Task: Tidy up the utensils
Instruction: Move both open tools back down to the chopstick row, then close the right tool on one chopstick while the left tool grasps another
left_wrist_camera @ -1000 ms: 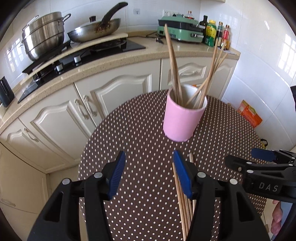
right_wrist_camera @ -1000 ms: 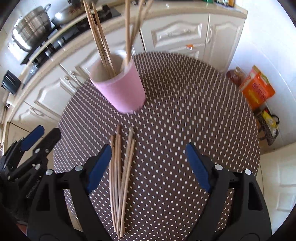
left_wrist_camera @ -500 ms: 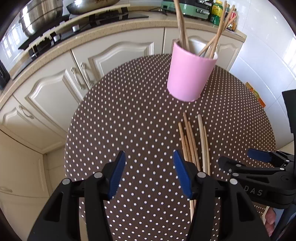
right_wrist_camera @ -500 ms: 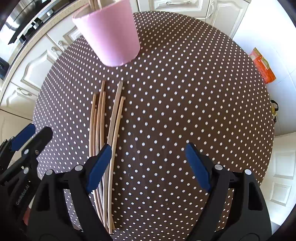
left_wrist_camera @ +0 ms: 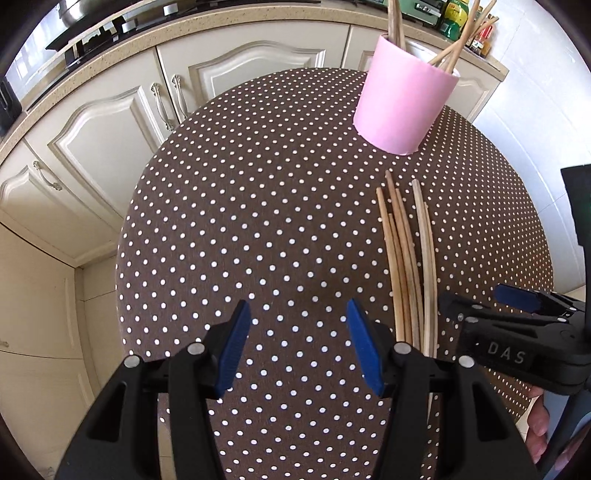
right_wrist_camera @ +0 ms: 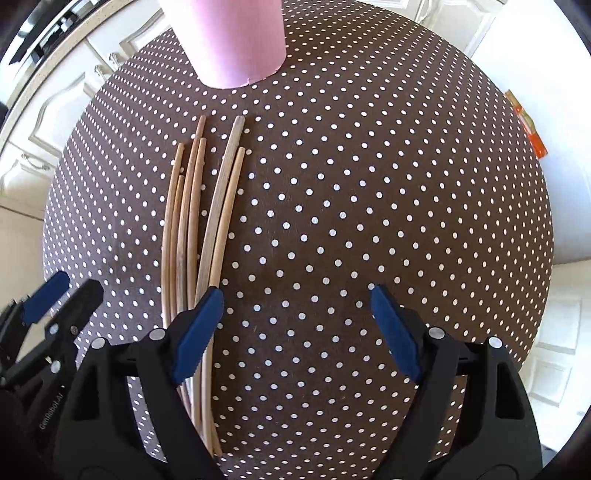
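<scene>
Several wooden chopsticks [left_wrist_camera: 404, 254] lie side by side on the round brown polka-dot table [left_wrist_camera: 258, 206]; they also show in the right wrist view [right_wrist_camera: 199, 221]. A pink cup [left_wrist_camera: 402, 92] with several chopsticks standing in it is at the table's far side, and its base shows in the right wrist view [right_wrist_camera: 232, 40]. My left gripper [left_wrist_camera: 295, 343] is open and empty, just left of the loose chopsticks' near ends. My right gripper [right_wrist_camera: 295, 325] is open and empty, above the table, with its left finger over the chopsticks.
Cream kitchen cabinets [left_wrist_camera: 122, 122] and a counter with a black hob [left_wrist_camera: 110, 26] run behind the table. Bottles [left_wrist_camera: 458, 14] stand on the counter at the back right. An orange packet [right_wrist_camera: 528, 129] lies on the floor by the white tiled wall.
Both grippers have pulled back and tilted down toward the table. The cup has moved up toward the frames' top and the loose chopsticks now lie fully in view. Both stay open.
</scene>
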`<state>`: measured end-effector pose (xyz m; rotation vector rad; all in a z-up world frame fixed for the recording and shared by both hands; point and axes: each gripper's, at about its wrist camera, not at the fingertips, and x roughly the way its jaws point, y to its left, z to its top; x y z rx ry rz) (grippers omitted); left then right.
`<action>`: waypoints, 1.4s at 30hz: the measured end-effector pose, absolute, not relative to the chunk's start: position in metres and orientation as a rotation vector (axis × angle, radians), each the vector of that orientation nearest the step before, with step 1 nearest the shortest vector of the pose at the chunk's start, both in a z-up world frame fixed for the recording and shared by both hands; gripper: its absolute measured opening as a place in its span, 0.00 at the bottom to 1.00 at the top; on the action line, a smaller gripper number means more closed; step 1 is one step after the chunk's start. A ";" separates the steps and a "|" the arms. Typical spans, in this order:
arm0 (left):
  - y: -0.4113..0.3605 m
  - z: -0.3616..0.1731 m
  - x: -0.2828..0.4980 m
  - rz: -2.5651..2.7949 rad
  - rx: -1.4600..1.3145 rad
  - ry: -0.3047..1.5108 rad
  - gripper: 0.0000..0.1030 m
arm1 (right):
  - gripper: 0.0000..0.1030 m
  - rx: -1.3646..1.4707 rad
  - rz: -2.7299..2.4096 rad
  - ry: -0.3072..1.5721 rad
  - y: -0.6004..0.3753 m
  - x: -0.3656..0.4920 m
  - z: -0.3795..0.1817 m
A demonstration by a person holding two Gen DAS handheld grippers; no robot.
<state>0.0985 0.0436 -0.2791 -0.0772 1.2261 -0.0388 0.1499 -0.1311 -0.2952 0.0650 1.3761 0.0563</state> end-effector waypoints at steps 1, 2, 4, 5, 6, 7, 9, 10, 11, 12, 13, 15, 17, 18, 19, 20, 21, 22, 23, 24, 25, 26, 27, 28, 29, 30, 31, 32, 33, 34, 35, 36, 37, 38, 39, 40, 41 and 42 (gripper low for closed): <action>0.045 -0.280 0.097 -0.036 -0.085 1.228 0.52 | 0.79 0.079 0.059 1.370 -0.134 0.149 -0.296; 0.047 -0.281 0.097 -0.033 -0.094 1.231 0.52 | 0.79 0.086 0.063 1.364 -0.136 0.149 -0.296; 0.050 -0.283 0.096 -0.029 -0.109 1.242 0.52 | 0.79 0.076 0.067 1.358 -0.138 0.150 -0.295; 0.052 -0.285 0.096 -0.028 -0.115 1.247 0.52 | 0.79 0.068 0.069 1.361 -0.139 0.152 -0.294; 0.053 -0.285 0.096 -0.028 -0.120 1.250 0.52 | 0.79 0.056 0.066 1.369 -0.138 0.152 -0.296; 0.054 -0.286 0.096 -0.029 -0.124 1.252 0.52 | 0.79 0.057 0.067 1.372 -0.139 0.155 -0.294; 0.054 -0.287 0.095 -0.032 -0.125 1.253 0.52 | 0.79 0.055 0.056 1.386 -0.138 0.158 -0.297; 0.053 -0.287 0.094 -0.034 -0.124 1.253 0.52 | 0.79 0.053 0.055 1.383 -0.136 0.159 -0.298; 0.053 -0.287 0.094 -0.037 -0.122 1.254 0.52 | 0.79 0.045 0.058 1.382 -0.135 0.159 -0.299; 0.051 -0.287 0.094 -0.040 -0.120 1.255 0.52 | 0.79 0.028 0.058 1.379 -0.133 0.160 -0.299; 0.050 -0.287 0.094 -0.043 -0.118 1.256 0.52 | 0.79 0.009 0.055 1.377 -0.129 0.161 -0.301; 0.047 -0.287 0.094 -0.050 -0.115 1.259 0.52 | 0.71 -0.013 0.070 1.351 -0.116 0.160 -0.304; 0.044 -0.287 0.095 -0.060 -0.115 1.264 0.52 | 0.54 -0.049 0.113 1.323 -0.105 0.158 -0.301; 0.042 -0.287 0.096 -0.065 -0.117 1.265 0.52 | 0.35 -0.068 0.147 1.307 -0.100 0.158 -0.299; 0.040 -0.287 0.097 -0.070 -0.118 1.267 0.52 | 0.18 -0.072 0.166 1.299 -0.098 0.158 -0.298; 0.038 -0.288 0.098 -0.078 -0.119 1.271 0.52 | 0.17 -0.066 0.186 1.293 -0.096 0.158 -0.298; 0.036 -0.288 0.099 -0.083 -0.119 1.273 0.52 | 0.14 -0.064 0.190 1.290 -0.097 0.158 -0.298; 0.034 -0.288 0.100 -0.089 -0.118 1.275 0.52 | 0.09 -0.065 0.192 1.283 -0.098 0.158 -0.298; 0.032 -0.288 0.101 -0.097 -0.119 1.275 0.52 | 0.09 -0.052 0.204 1.278 -0.100 0.157 -0.299; 0.030 -0.289 0.103 -0.104 -0.124 1.275 0.52 | 0.08 -0.023 0.218 1.277 -0.104 0.158 -0.299; 0.028 -0.289 0.104 -0.114 -0.132 1.277 0.52 | 0.08 0.004 0.226 1.278 -0.111 0.158 -0.295; 0.026 -0.289 0.105 -0.123 -0.140 1.281 0.52 | 0.07 0.056 0.238 1.284 -0.119 0.159 -0.295; 0.023 -0.290 0.107 -0.133 -0.148 1.287 0.52 | 0.06 0.119 0.247 1.297 -0.126 0.161 -0.296; 0.021 -0.290 0.108 -0.140 -0.151 1.289 0.52 | 0.06 0.165 0.252 1.305 -0.132 0.162 -0.297; 0.018 -0.290 0.109 -0.149 -0.151 1.291 0.52 | 0.06 0.209 0.260 1.312 -0.137 0.162 -0.298; 0.015 -0.290 0.110 -0.153 -0.147 1.292 0.52 | 0.06 0.243 0.266 1.316 -0.141 0.163 -0.300; 0.012 -0.291 0.111 -0.159 -0.136 1.295 0.52 | 0.06 0.259 0.270 1.318 -0.143 0.163 -0.300; 0.008 -0.292 0.112 -0.162 -0.121 1.300 0.52 | 0.06 0.268 0.271 1.318 -0.143 0.163 -0.301; 0.005 -0.293 0.113 -0.162 -0.109 1.303 0.52 | 0.06 0.265 0.272 1.318 -0.141 0.162 -0.300; 0.002 -0.294 0.114 -0.162 -0.094 1.308 0.52 | 0.06 0.260 0.274 1.318 -0.151 0.160 -0.299; -0.001 -0.296 0.115 -0.159 -0.080 1.318 0.52 | 0.06 0.252 0.274 1.318 -0.151 0.160 -0.299; -0.004 -0.298 0.116 -0.156 -0.064 1.328 0.53 | 0.06 0.248 0.274 1.319 -0.153 0.160 -0.298; -0.008 -0.298 0.117 -0.154 -0.045 1.323 0.53 | 0.06 0.248 0.275 1.320 -0.152 0.159 -0.297; -0.012 -0.298 0.117 -0.152 -0.024 1.322 0.53 | 0.06 0.250 0.278 1.322 -0.151 0.159 -0.298; -0.017 -0.298 0.118 -0.147 0.007 1.323 0.53 | 0.06 0.255 0.282 1.323 -0.151 0.159 -0.299; -0.021 -0.298 0.118 -0.144 0.021 1.317 0.55 | 0.06 0.262 0.285 1.326 -0.148 0.160 -0.301; -0.025 -0.298 0.119 -0.135 0.023 1.317 0.57 | 0.06 0.268 0.286 1.328 -0.146 0.162 -0.302; -0.028 -0.298 0.121 -0.127 0.015 1.322 0.58 | 0.06 0.272 0.287 1.330 -0.144 0.165 -0.301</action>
